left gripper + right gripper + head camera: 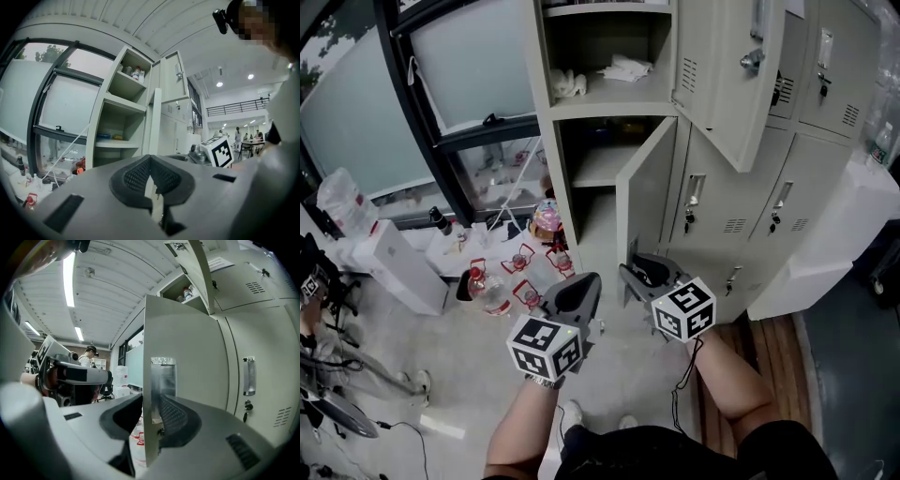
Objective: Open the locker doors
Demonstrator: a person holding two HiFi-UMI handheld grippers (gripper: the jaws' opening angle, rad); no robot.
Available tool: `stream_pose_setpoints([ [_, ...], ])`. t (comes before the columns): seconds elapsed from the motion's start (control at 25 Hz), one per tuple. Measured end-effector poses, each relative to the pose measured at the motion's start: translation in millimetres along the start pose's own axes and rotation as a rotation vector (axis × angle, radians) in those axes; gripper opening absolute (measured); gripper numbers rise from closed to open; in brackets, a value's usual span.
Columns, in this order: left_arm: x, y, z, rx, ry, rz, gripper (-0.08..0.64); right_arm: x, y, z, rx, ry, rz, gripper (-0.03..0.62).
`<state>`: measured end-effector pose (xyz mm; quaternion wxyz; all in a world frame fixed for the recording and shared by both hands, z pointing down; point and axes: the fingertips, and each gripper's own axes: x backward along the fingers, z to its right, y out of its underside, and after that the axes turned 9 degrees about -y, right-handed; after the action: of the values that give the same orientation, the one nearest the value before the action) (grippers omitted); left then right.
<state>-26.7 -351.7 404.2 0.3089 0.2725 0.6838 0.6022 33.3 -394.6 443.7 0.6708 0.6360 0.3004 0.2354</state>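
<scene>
Grey floor (628,375) spreads below me in the head view, with cream lockers (712,225) ahead. The lower locker door (645,202) stands half open. My right gripper (628,272) meets its bottom edge, where the tips are hard to make out. My left gripper (586,281) sits just left of that door. Small bottles (502,281) farther left are too small to tell apart.

From the left gripper view, my left gripper (150,159) is clenched tip to tip on nothing. The lower locker door (154,122) rises beyond it, seen edge-on.

From the right gripper view, my right gripper (151,420) grasps the lower locker door (187,343) at its free edge. The panel hides part of the pad (176,420) behind it.
</scene>
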Motion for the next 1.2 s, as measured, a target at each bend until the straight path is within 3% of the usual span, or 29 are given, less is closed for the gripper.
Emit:
stream_pose_setpoints([
  [0.36,-1,-2,15,-0.024,0.048,-0.013,-0.002,33,5,4,0.002,-0.059,0.026,0.121],
  [0.56,0,-3,17,-0.022,0.094,-0.021,-0.002,43,4,6,-0.006,-0.052,0.042,0.124],
  [0.92,7,1,19,-0.013,0.165,-0.02,-0.002,60,6,12,-0.029,0.063,0.05,0.133],
  [1.12,17,3,25,-0.01,0.194,-0.019,-0.002,72,4,11,-0.005,0.178,0.053,0.135],
  [1.2,22,3,26,-0.011,0.201,-0.019,-0.002,72,1,6,-0.007,0.221,0.065,0.19],
])
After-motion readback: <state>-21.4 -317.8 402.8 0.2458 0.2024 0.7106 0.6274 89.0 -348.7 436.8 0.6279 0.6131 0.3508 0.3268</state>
